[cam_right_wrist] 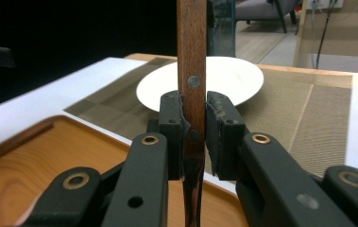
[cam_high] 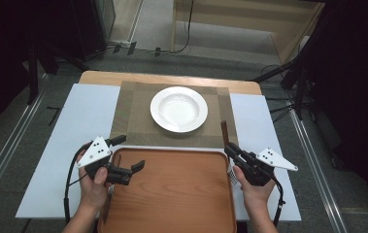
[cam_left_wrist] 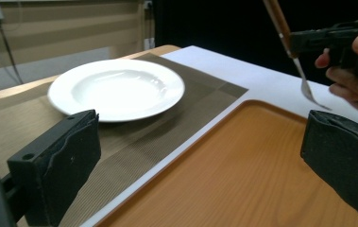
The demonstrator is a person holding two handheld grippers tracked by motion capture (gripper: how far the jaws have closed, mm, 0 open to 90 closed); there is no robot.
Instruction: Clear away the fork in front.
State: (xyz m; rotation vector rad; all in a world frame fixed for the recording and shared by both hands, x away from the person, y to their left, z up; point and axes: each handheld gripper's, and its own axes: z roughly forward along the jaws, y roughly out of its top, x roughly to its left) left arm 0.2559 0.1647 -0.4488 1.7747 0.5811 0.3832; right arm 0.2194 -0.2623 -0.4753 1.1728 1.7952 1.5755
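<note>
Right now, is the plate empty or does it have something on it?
Empty. The white plate on the placemat shows a bare bowl in the high view, and likewise in the left gripper view.

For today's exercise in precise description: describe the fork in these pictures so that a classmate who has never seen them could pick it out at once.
Start at the wooden tray nearest the person, then look to its right edge, where the right gripper is held. Clamped upright between its jaws is the fork, brown wooden handle up and metal tines down. It is the one piece of cutlery, held above the table, unlike the white plate resting on the mat.
</note>
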